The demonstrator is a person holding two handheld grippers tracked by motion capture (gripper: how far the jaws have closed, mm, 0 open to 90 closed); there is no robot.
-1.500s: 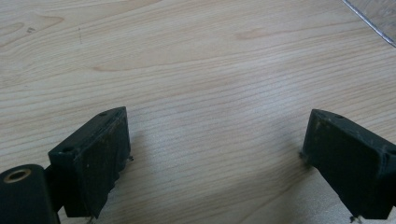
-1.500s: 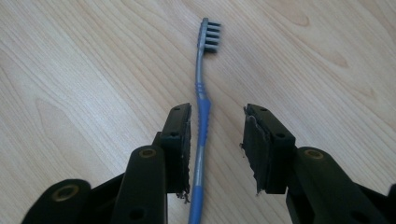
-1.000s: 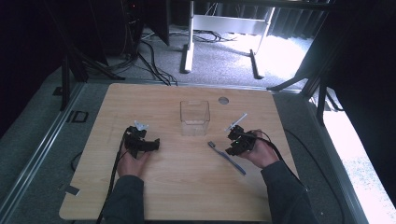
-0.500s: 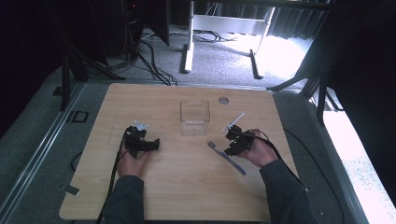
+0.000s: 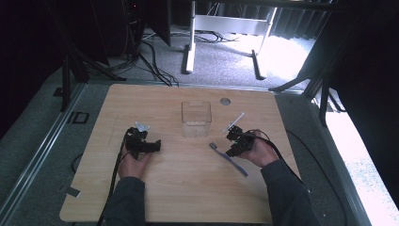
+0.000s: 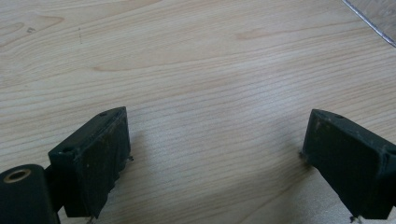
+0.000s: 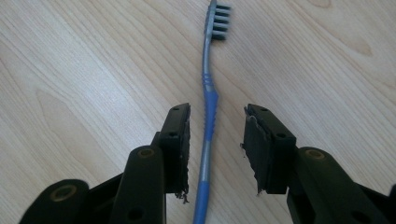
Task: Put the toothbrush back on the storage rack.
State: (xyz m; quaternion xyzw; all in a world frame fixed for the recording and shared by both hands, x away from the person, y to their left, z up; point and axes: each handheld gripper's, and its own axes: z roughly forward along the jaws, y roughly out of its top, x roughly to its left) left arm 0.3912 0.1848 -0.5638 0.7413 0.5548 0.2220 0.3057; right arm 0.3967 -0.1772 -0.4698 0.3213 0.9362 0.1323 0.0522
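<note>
Pre-grasp on toothbrush (image 7: 208, 100): right tongs (image 7: 217, 149) half open astride handle, no contact. Left tongs (image 6: 215, 163) wide open, empty, lower frame. Next: lower, close on handle.

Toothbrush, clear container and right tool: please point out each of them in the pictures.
toothbrush (image 7: 208, 100), right gripper view, on the blue handle.
clear container (image 5: 196, 118), high view, on its front wall.
right tool (image 7: 216, 144), right gripper view, midway between its open jaws.
</note>
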